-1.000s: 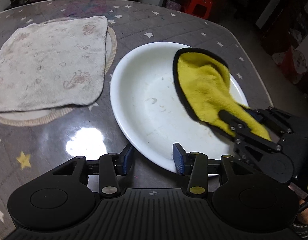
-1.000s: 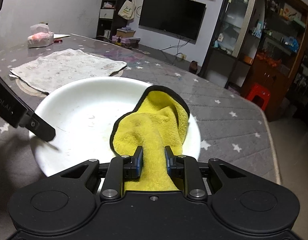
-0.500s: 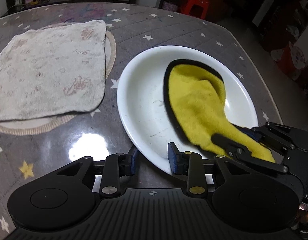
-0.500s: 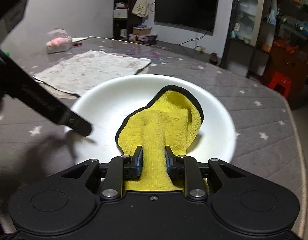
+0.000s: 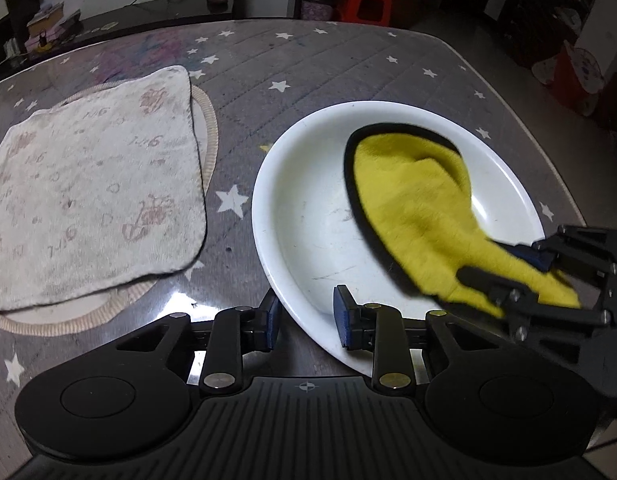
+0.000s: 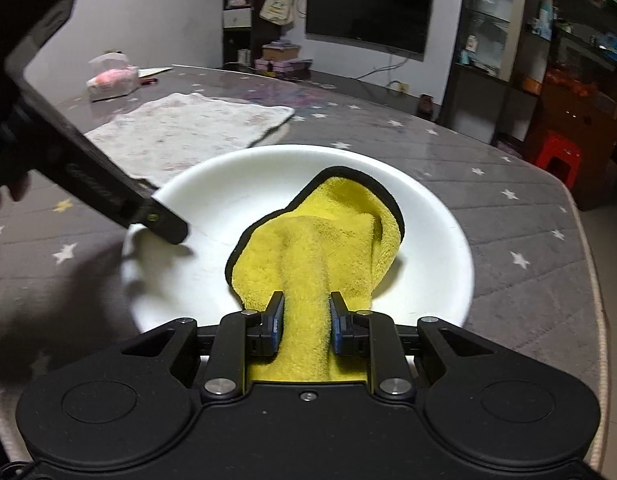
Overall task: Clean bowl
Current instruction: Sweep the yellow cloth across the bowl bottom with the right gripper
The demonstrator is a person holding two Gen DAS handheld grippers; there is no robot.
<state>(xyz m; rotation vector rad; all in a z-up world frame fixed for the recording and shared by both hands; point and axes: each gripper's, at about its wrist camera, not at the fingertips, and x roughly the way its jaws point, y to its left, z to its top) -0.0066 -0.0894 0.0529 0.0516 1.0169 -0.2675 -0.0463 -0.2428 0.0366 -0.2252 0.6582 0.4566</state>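
Closest in, the left claw [image 5: 305, 320] has just been closing its jaws around the near rim of the white bowl [image 5: 292, 216], and the rim sits right between the two blue pads. One pad is inside the bowl, the other outside; it looks like a pinch on the rim, though I can't quite see both pads pressing. A second ago those jaws stood wider with the rim only loosely between them, so my read is the bowl is now being steadied for wiping.

The right claw [image 6: 306, 326] is pressed tight on a bunched tail of the yellow cloth [image 6: 316, 248], same as before. The rest of the cloth fans out over the bowl's floor, black-edged hem toward the far side. It has slid a bit across the bowl over the last second, so wiping seems underway, not finished: faint scuff marks show on the bare white part.

Nothing else is in the bowl. It sits on the grey starry counter [image 5: 348, 72]. Further left, well apart from the bowl, a pale printed towel [image 5: 88, 184] lies flat over a round mat [image 5: 206, 132].
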